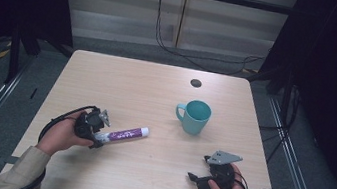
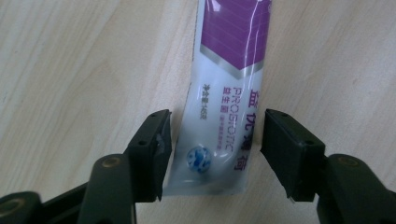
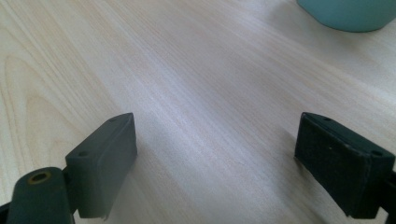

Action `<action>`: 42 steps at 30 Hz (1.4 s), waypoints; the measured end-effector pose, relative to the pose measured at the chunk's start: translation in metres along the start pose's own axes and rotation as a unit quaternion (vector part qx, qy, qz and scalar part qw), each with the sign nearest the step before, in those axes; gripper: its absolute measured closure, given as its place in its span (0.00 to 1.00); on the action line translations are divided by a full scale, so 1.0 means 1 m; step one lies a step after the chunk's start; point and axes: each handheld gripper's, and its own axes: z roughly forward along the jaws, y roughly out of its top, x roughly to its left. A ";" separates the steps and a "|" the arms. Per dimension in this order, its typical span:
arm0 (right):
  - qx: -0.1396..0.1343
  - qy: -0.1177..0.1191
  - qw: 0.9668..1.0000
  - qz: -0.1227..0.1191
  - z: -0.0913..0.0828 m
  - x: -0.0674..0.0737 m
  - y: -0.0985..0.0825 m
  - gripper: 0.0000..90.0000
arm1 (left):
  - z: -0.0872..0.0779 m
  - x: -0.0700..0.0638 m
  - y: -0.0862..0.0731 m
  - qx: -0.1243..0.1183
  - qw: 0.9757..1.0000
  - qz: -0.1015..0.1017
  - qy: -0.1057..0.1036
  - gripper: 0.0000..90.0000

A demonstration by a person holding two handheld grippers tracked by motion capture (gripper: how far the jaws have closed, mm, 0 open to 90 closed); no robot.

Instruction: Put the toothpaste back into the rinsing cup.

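A white and purple toothpaste tube (image 1: 125, 133) lies flat on the wooden table (image 1: 122, 82), cap end pointing right. My left gripper (image 1: 98, 135) sits at its flat crimped end. In the left gripper view the tube (image 2: 229, 84) runs between the jaws of the left gripper (image 2: 217, 140): the left pad (image 2: 156, 149) touches its edge, while a small gap shows at the right pad (image 2: 285, 149). A teal mug (image 1: 194, 116) stands upright right of centre. My right gripper (image 1: 198, 169) rests low near the front right, and in its own view the right gripper (image 3: 215, 154) stands open with only bare wood between its jaws.
The mug's base (image 3: 348, 14) shows at the top right of the right gripper view, well beyond the jaws. A dark round hole (image 1: 196, 83) marks the table's far side. Black cables (image 1: 178, 50) trail on the floor behind the table.
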 end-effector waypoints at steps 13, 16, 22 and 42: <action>0.000 0.000 1.000 0.000 0.000 0.000 0.000 0.13 | 0.002 -0.010 0.016 0.061 0.998 0.030 0.006 0.65; 0.000 0.000 1.000 0.000 0.000 0.000 0.000 0.13 | 0.000 -0.010 0.014 0.056 0.998 0.018 -0.006 0.67; 0.000 0.000 1.000 0.000 0.000 0.000 0.000 0.13 | 0.000 -0.008 0.012 0.047 0.998 0.040 -0.016 0.62; -0.002 0.000 1.000 -0.003 0.001 0.000 0.000 0.13 | -0.003 -0.013 0.021 0.038 0.999 0.014 -0.025 0.80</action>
